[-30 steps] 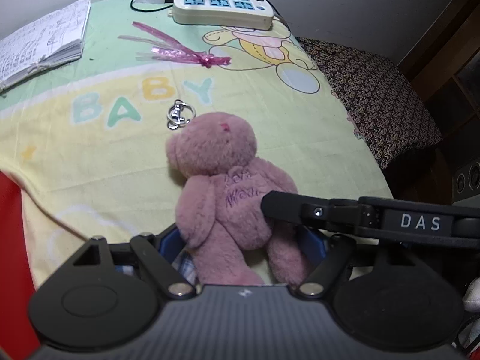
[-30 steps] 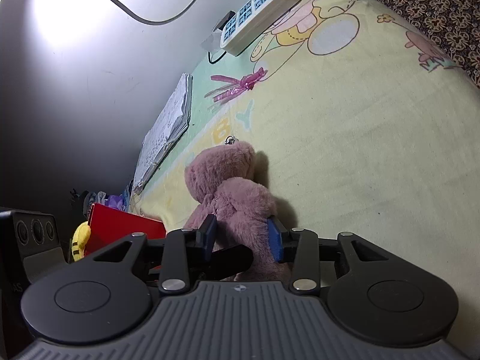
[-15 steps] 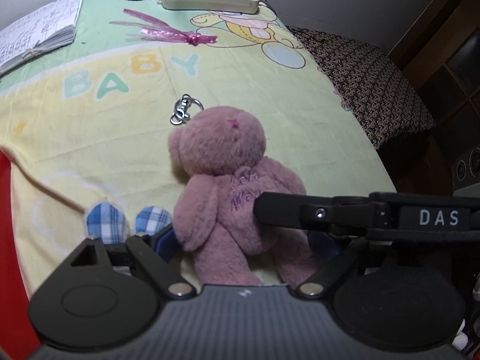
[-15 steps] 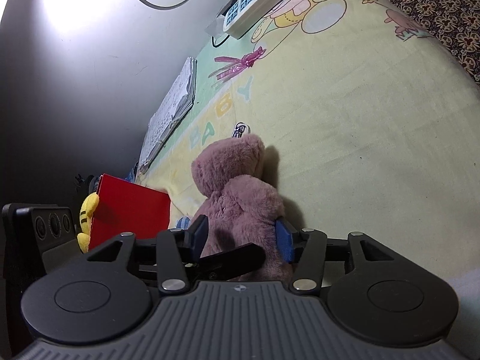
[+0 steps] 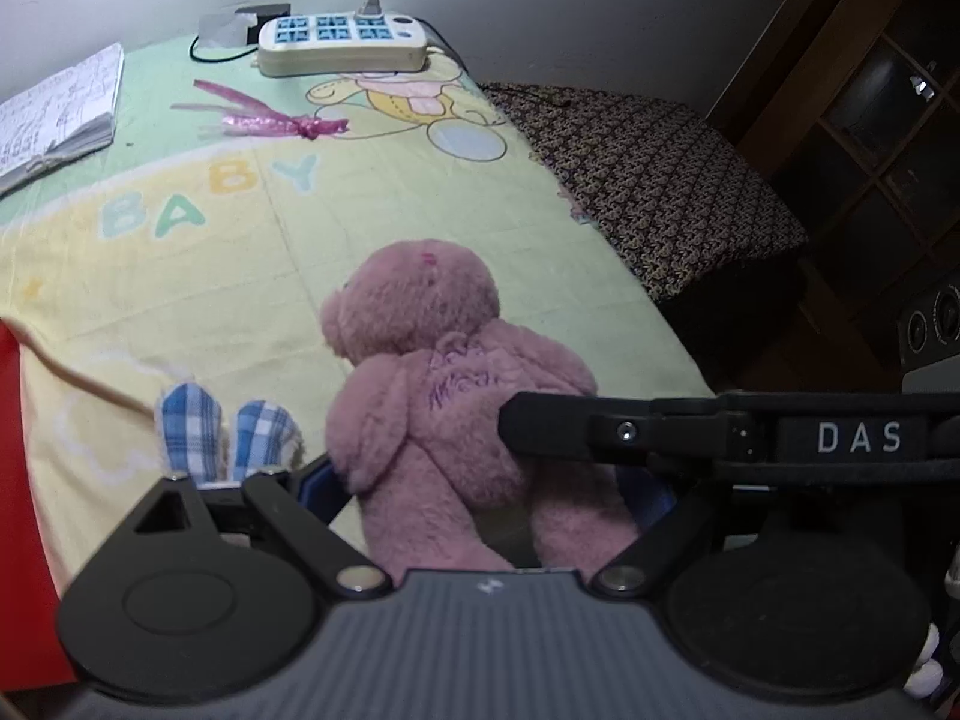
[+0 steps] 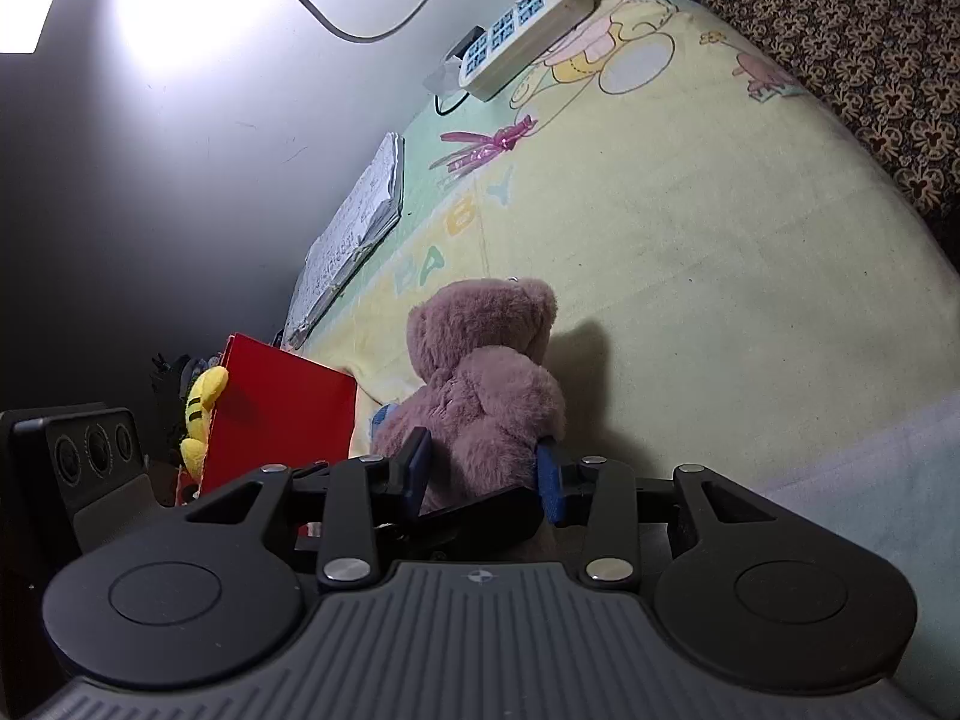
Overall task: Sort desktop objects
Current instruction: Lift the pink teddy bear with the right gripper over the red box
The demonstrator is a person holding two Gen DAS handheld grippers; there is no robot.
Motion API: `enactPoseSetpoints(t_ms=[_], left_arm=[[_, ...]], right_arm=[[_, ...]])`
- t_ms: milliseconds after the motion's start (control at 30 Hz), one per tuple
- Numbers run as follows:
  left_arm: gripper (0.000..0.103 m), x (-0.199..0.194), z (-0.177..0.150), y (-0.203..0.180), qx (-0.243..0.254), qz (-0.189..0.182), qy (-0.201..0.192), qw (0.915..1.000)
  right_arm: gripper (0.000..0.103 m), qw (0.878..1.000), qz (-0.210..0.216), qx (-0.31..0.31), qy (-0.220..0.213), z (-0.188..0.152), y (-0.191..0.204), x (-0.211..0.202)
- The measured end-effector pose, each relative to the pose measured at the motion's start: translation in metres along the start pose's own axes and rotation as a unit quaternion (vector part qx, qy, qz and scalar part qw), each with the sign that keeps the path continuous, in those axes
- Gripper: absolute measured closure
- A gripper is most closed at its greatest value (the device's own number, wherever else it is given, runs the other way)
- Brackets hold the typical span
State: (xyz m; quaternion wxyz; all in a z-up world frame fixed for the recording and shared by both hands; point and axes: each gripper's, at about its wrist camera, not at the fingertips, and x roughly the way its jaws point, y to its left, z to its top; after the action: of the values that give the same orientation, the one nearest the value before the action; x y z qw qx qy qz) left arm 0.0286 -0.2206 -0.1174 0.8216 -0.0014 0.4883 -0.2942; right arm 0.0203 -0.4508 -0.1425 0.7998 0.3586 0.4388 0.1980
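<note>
A pink teddy bear (image 5: 444,372) faces away from both cameras on the yellow baby blanket (image 5: 180,276). My right gripper (image 6: 483,474) is shut on the bear (image 6: 486,384), its blue pads pressed into the lower body and its jaws closing. In the left wrist view its black finger (image 5: 600,432) crosses from the right against the bear's side. My left gripper (image 5: 486,489) stands wide around the bear's legs, jaws closing, and a strip of blanket shows between its left pad (image 5: 321,483) and the leg.
A white power strip (image 5: 342,51), an open notebook (image 5: 57,102) and a pink ribbon (image 5: 270,120) lie at the far end. Blue checked plush parts (image 5: 228,432) sit left of the bear. A red box (image 6: 276,414) with a yellow plush (image 6: 201,414) stands left. A patterned cushion (image 5: 648,180) lies right.
Both grippers have drawn back and up with the bear. The keyring beyond its head is hidden now, and the blue checked plush has come into view. The left jaws stand wider.
</note>
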Motion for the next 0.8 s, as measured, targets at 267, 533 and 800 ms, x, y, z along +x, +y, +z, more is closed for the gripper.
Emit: enactPoseSetpoints(t_ms=[267,533,800], left_arm=[[0.014,-0.076,-0.006,0.001,0.037,-0.012,-0.070,0.9968],[0.014,-0.165,-0.020,0.047,0.041,-0.001,-0.143,0.9889],[0.015,-0.220,-0.040,0.109,0.033,0.024,-0.182,0.9825]], right_arm=[[0.063,0.997,0.000,-0.039,-0.067,-0.021,0.056,-0.032],[0.063,0.988,0.032,-0.088,-0.123,-0.048,0.137,-0.033],[0.063,0.981,0.072,-0.121,-0.137,-0.071,0.205,0.008]])
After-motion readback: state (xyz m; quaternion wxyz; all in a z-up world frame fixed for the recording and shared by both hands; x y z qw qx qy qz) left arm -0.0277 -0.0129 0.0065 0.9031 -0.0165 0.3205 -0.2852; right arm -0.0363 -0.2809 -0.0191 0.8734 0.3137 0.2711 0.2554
